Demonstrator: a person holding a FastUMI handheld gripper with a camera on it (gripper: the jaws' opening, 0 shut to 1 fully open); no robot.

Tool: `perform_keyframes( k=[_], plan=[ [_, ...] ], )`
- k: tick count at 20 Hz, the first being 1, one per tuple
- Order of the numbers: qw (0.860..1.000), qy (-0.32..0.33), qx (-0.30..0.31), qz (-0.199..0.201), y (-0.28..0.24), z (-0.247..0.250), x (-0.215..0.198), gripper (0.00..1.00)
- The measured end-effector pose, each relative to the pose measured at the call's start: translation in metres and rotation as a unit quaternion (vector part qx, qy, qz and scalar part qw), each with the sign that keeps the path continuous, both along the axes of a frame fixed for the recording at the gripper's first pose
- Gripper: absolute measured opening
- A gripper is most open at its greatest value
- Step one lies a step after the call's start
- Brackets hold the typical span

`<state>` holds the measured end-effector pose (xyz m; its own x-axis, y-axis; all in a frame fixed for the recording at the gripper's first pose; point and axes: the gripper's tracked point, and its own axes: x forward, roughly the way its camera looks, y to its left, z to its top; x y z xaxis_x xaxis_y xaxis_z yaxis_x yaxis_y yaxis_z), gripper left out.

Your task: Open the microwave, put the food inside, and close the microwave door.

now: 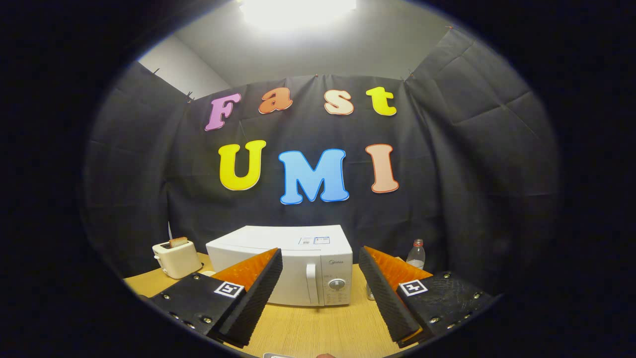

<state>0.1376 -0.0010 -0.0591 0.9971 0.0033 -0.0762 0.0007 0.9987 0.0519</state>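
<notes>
Nothing of the task looks done yet; the microwave (293, 266) stands on the desk (308, 330) beyond the jaws, its door shut and its handle (311, 283) untouched; the gripper (320, 293) is spread wide and holds nothing; a toaster (176, 257) sits to one side, a bottle (416, 254) to the other; which item is the food I cannot tell; opening, loading and closing all remain.

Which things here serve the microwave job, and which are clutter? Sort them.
For the job:
- microwave, door shut
- its door handle
- tongs, open, holding nothing

Lying about:
- toaster with bread in it
- bottle
</notes>
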Motion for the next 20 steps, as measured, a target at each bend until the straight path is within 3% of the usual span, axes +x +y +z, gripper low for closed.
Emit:
perform_keyframes(
  k=[8, 20],
  plan=[
    [0.999, 0.031, -0.014, 0.023, 0.012, -0.046, 0.065, 0.98],
    [0.995, 0.098, -0.014, 0.025, 0.025, -0.127, 0.135, 0.98]
  ],
)
